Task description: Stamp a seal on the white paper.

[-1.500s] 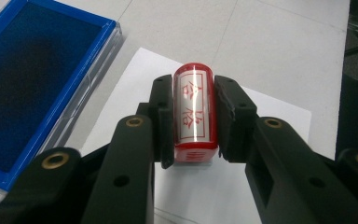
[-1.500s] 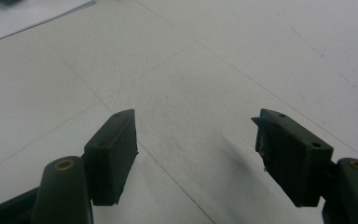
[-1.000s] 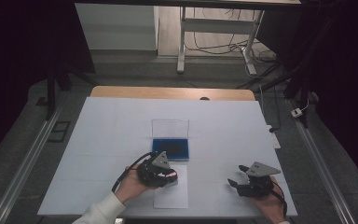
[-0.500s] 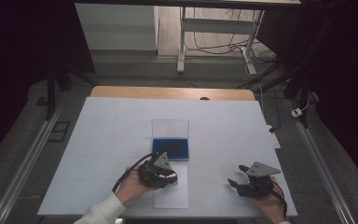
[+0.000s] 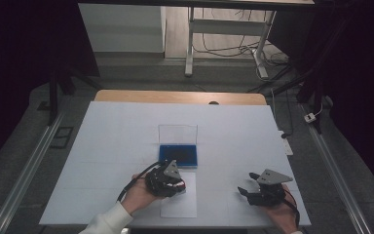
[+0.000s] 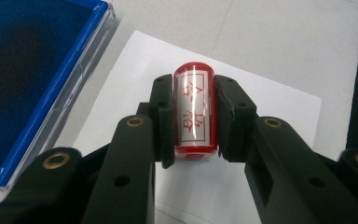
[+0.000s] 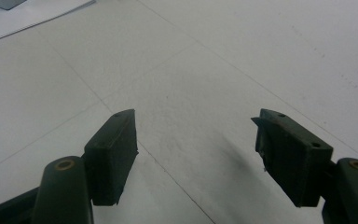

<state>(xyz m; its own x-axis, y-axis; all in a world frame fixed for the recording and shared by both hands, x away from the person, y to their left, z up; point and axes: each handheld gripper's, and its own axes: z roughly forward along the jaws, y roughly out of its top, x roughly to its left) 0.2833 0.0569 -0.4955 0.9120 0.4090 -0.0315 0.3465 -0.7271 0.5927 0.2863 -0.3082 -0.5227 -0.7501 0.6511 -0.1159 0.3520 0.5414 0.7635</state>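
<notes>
Gripping the red stamp (image 6: 193,114) between pressed jaws, the left claw (image 5: 168,176) hangs over the paper (image 6: 242,98) near the worktop's (image 5: 112,141) front edge, unmoved over the last second; inking or pressing seems pending. The right claw (image 7: 196,154) rests spread, holding nothing.

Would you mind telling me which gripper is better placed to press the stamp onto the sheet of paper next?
Left. The left gripper is shut on the red stamp directly above the paper, beside the blue ink pad. The right gripper is open, holding nothing, off to the side over the bare table.
</notes>
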